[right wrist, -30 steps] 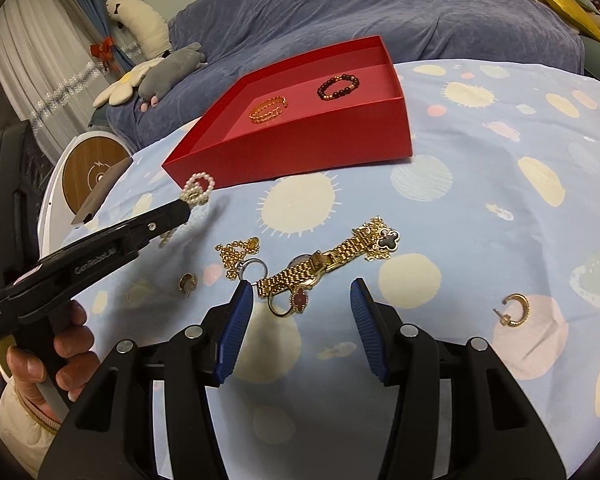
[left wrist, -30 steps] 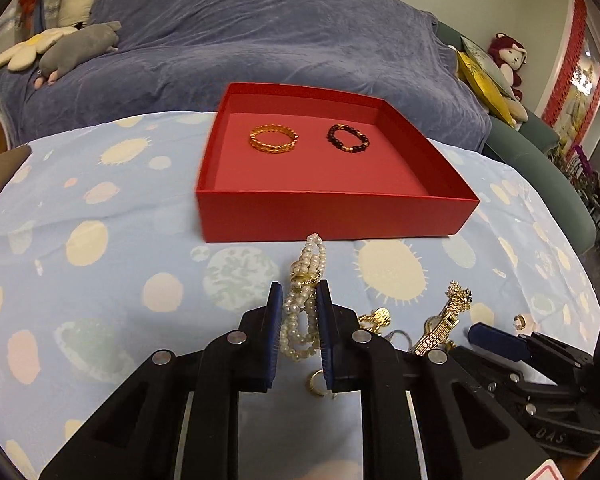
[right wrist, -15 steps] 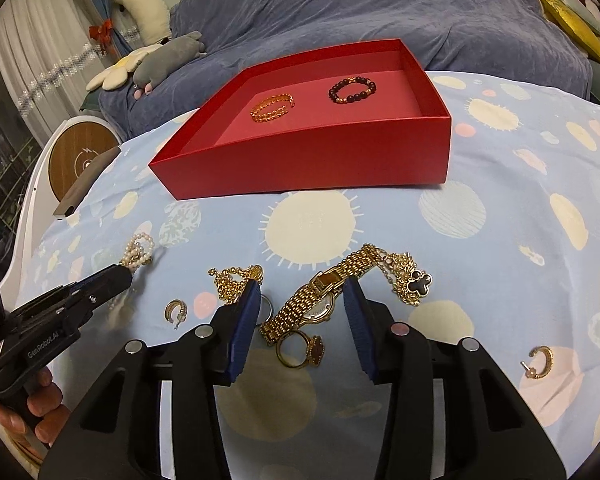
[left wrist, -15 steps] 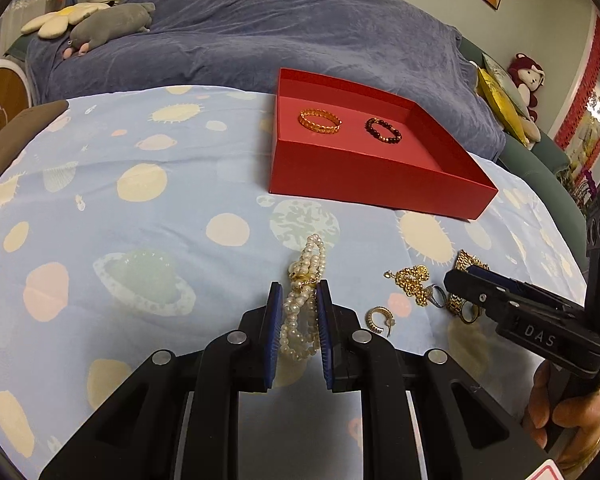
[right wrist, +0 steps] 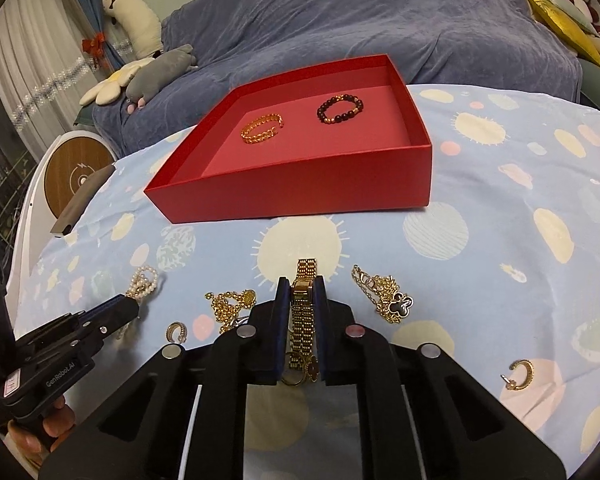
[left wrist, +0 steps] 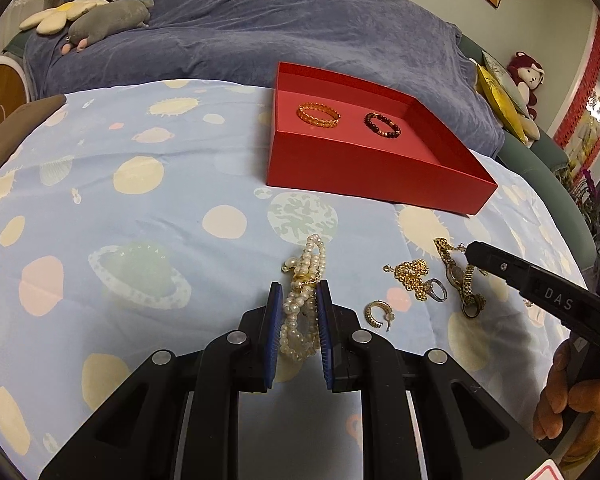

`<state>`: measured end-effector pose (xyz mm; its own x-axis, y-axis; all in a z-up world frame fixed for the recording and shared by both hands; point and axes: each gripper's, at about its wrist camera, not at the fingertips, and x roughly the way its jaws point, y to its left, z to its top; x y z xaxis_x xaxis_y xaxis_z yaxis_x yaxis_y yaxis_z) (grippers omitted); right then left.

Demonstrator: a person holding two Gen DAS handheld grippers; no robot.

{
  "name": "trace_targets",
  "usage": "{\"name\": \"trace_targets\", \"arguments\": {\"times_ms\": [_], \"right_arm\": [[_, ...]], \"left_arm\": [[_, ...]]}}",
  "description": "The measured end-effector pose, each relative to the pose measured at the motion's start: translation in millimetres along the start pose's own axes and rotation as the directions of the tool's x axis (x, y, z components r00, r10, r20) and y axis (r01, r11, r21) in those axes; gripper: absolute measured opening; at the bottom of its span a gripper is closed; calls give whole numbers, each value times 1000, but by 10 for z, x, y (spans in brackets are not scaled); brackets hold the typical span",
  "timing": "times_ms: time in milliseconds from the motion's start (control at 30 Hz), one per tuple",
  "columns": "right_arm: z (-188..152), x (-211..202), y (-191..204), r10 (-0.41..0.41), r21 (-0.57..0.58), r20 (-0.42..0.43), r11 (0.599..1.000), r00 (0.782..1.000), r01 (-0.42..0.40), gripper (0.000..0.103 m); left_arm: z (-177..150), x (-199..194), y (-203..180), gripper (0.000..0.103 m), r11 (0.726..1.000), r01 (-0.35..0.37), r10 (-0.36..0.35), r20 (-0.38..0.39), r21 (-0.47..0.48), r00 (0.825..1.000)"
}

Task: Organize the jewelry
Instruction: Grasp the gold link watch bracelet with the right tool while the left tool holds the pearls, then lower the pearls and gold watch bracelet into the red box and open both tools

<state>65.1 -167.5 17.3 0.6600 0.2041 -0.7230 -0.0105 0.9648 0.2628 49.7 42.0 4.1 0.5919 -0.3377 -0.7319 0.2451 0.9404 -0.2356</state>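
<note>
Left wrist view shows us our left claw [left wrist: 298, 312] pinching the pearl bracelet [left wrist: 303, 300]; our right claw [right wrist: 303, 300] has just closed, gripping the gold watch [right wrist: 303, 308].

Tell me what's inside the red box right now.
Inside the red box lie two bracelets, apart from each other: a gold chain bracelet and a dark beaded bracelet. The near wall hides a strip of the floor in both views, so anything there can't be seen.

Right hand-held gripper [right wrist: 302, 285] just closed, clamping gold watch [right wrist: 302, 300]; red box [right wrist: 300, 184] beyond; pearl bracelet [right wrist: 143, 282] left
</note>
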Motion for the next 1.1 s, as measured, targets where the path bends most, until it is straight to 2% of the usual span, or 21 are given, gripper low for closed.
{"name": "trace_targets", "arguments": {"times_ms": [367,700,900,1100], "right_arm": [[325,-433,68,47,-15,67,999,997,-46,11],[793,-629,157,48,-54,135,998,990,-41,11],[1179,-566,149,18,-88,157,996,987,-5,11],[1391,-346,47,-10,-86,141,996,990,22,11]], "left_arm": [[116,-147,-18,14,1000,16,-16,20,-1,1000],[591,-348,-207,14,997,34,-38,60,62,997],[982,-225,-381,14,994,35,-43,74,101,996],[1259,96,-444,14,994,48,-54,57,102,997]]}}
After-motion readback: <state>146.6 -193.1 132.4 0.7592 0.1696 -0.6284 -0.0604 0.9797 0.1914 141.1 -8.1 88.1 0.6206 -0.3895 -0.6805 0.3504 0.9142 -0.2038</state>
